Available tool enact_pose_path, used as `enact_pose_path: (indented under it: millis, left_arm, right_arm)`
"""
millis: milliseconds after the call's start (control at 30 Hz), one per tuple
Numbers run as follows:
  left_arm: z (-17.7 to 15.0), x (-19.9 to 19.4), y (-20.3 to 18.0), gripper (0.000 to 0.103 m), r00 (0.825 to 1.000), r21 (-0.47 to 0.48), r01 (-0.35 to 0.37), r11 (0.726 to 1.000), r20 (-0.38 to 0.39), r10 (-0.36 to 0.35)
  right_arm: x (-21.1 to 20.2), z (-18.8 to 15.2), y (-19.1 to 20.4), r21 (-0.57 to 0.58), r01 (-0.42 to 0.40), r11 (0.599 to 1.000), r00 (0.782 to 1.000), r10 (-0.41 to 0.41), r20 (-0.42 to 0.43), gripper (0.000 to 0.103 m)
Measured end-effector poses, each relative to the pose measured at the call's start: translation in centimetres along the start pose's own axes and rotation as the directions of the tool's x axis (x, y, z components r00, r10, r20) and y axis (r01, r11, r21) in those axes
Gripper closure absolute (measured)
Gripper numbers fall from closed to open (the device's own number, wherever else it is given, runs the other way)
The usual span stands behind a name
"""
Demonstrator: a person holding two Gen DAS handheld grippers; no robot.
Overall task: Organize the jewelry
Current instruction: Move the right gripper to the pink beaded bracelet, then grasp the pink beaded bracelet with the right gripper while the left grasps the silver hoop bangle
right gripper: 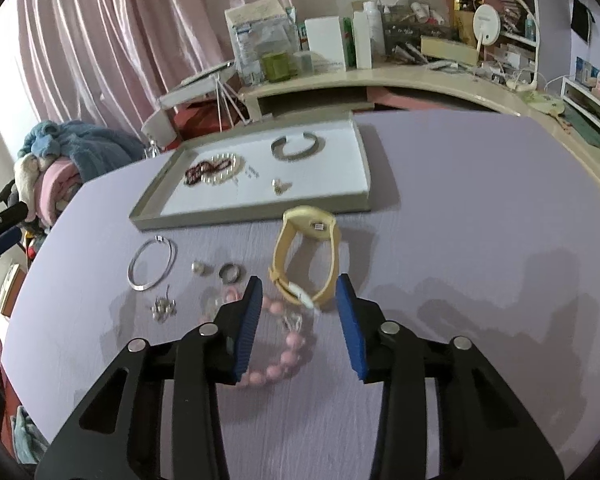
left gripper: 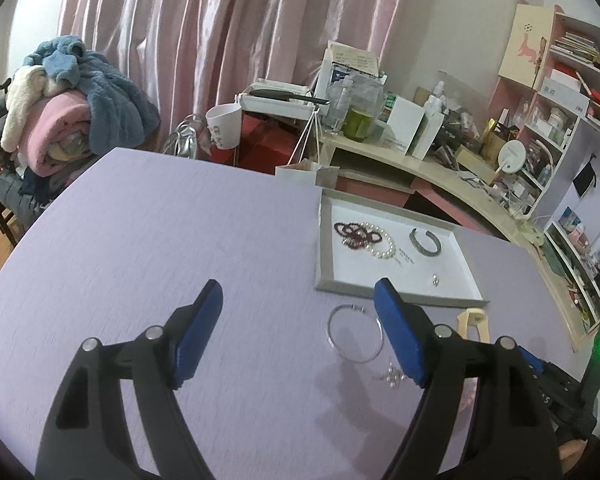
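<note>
A grey-rimmed white tray (right gripper: 364, 152) (left gripper: 324, 240) on the lilac table holds a dark bead string (right gripper: 204, 170), a pearl bracelet (right gripper: 228, 172), a silver cuff (right gripper: 298, 146) and a small earring (right gripper: 280, 186). In front of it lie a thin silver bangle (right gripper: 152, 264) (left gripper: 354, 334), small earrings (right gripper: 164, 307), a ring (right gripper: 231, 272), a pink bead bracelet (right gripper: 284, 356) and a yellow watch (right gripper: 306, 256). My right gripper (right gripper: 300, 300) is open over the pink bracelet, near the watch strap. My left gripper (left gripper: 298, 292) is open and empty above the table, left of the bangle.
A cluttered beige desk (right gripper: 380, 76) with bottles and boxes stands behind the table. Shelves (left gripper: 572, 120) fill the right wall. A pile of blankets (left gripper: 68, 100) sits on a chair at the left, before pink curtains (left gripper: 220, 20).
</note>
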State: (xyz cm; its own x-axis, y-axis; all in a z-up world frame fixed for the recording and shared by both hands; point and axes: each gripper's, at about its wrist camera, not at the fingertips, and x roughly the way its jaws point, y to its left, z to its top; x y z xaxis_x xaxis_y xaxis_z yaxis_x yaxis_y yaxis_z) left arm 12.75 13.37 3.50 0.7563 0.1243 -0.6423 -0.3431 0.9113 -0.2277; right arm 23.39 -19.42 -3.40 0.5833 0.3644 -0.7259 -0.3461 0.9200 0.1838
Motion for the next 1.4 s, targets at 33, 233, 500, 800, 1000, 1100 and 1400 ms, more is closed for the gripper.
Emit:
enact_pose_path:
  millis: [33,233,500,800,1000,1100,1400]
  left_arm:
    - [-0.2,-0.2,0.1,0.025,1.0,-0.003,-0.002,1.0,-0.002,0.002]
    - [-1.4,-1.3,0.9,0.024,1.0,-0.021,-0.017,1.0,-0.008,0.017]
    - [-2.0,-1.8,1.3,0.024,1.0,-0.03,-0.025,0.999,-0.011,0.024]
    - [-2.2,-1.7,1.4,0.024,1.0,-0.025,-0.023,0.999,-0.018,0.022]
    - [-2.2,-1.1,1.0,0.024,0.999,-0.018,-0.016,1.0,-0.033,0.015]
    - [-2.0,-0.6,0.7,0.024,0.999,-0.013,-0.009,1.0,-0.042,0.009]
    - [-2.0,2.7,-1.2,0.024,0.995,0.033,0.035,0.999,-0.098,-0.032]
  right_arm:
    - [0.2,-0.3,0.0,-0.001,-0.001,1.0,1.0,0.001,-0.012,0.065]
    - [1.4,-2.0,0.6,-0.02,-0.006,1.0,0.997,0.004,-0.08,0.068]
    - [3.0,-2.9,0.6,-0.034,0.011,0.999,0.992,-0.015,-0.129,0.069]
    - [3.7,-2.7,1.2,-0.091,0.034,0.995,0.992,-0.045,-0.119,0.073]
    - [4.0,-2.4,1.5,-0.109,0.039,0.993,0.992,-0.052,-0.116,0.073]
    - [4.2,-2.4,2.0,-0.152,0.069,0.986,0.99,-0.086,-0.11,0.083]
    - [2.8,-3.0,0.8,-0.101,0.043,0.994,0.99,-0.056,-0.13,0.084]
